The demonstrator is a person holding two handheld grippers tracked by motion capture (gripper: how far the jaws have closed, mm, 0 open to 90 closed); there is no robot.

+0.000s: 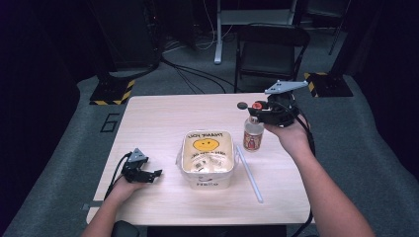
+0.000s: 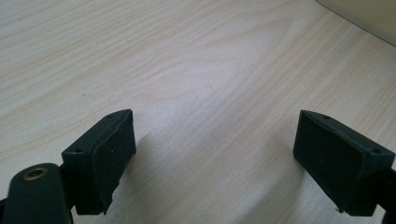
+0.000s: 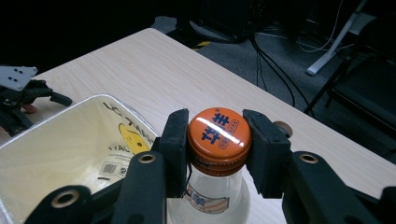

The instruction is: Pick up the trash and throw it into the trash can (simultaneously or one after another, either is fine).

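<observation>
1. The left claw [image 1: 154, 174] rests low on the pale wooden worktop [image 1: 158, 118] at its near left, jaws wide apart with nothing but bare wood between them.
2. The white square plastic tub lined with a yellow smiley-face bag [image 1: 207, 158] sits in the middle, well apart from that claw.
3. A long white plastic straw [image 1: 249, 174] lies just right of the tub.
4. The small clear glass bottle with an orange metal cap [image 3: 218, 135] stands beyond the straw, near the tub's far right corner; the right claw [image 3: 218, 154] is clamped on its cap.
5. Risk: the pads hold only the cap's rim, so the bottle could swing, slip free, and topple onto the worktop or into the tub.
6. A small dark round knob [image 1: 242, 105] lies behind the bottle.
</observation>
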